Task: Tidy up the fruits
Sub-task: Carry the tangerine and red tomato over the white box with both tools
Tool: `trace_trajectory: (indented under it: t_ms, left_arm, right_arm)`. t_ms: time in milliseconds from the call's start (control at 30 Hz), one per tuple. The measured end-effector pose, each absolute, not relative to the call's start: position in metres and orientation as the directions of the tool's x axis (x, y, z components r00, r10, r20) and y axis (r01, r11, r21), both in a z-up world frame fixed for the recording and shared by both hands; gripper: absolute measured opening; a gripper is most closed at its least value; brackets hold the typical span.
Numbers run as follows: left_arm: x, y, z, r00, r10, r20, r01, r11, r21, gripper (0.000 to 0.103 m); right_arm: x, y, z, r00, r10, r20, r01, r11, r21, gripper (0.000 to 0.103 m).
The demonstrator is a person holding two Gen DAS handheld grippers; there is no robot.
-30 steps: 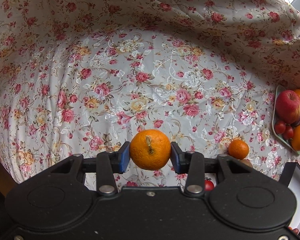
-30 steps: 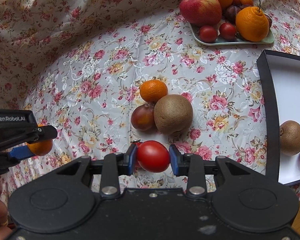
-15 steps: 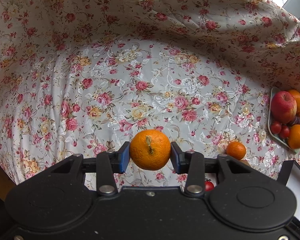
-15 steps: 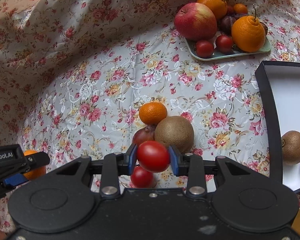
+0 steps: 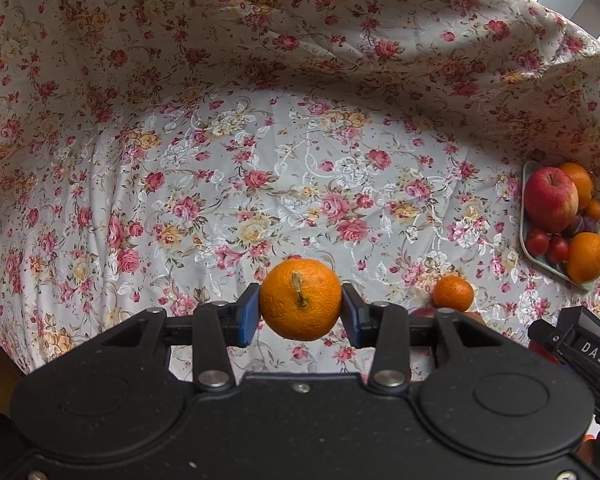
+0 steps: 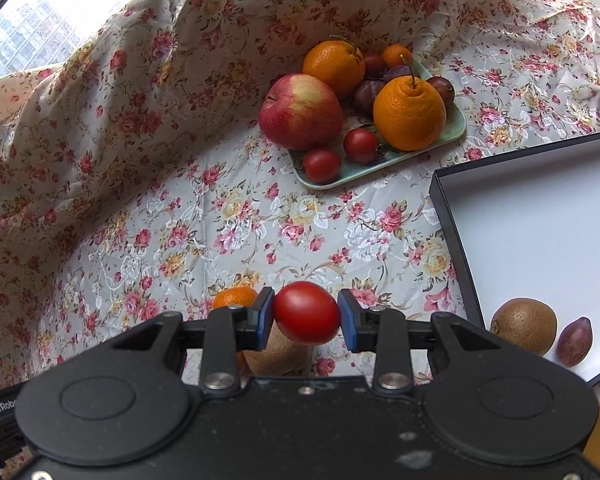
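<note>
Left wrist view showed the left gripper (image 5: 300,309) clamped on a mandarin (image 5: 300,299) above the floral tablecloth (image 5: 220,184). Rightward, the right gripper (image 6: 306,318) pinched a cherry tomato (image 6: 307,312), raised before the green tray (image 6: 456,130) and black-rimmed box (image 6: 446,216).
</note>
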State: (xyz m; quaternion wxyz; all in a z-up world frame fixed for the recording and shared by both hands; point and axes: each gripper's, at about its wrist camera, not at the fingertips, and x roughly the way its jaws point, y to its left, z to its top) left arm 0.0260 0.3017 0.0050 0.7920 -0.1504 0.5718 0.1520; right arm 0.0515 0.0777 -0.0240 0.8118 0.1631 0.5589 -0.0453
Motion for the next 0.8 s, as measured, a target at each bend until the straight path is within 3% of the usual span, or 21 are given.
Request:
trace_trajectory:
  t_ms: [800]
  left_arm:
    - [0.046,0.194,0.007,0.309,0.027,-0.951,-0.255,0.965,-0.056,0.05]
  right_arm:
    - [0.033,-0.028,-0.014,0.383,0.059,-0.922,0.374,0.903,0.213,0.036]
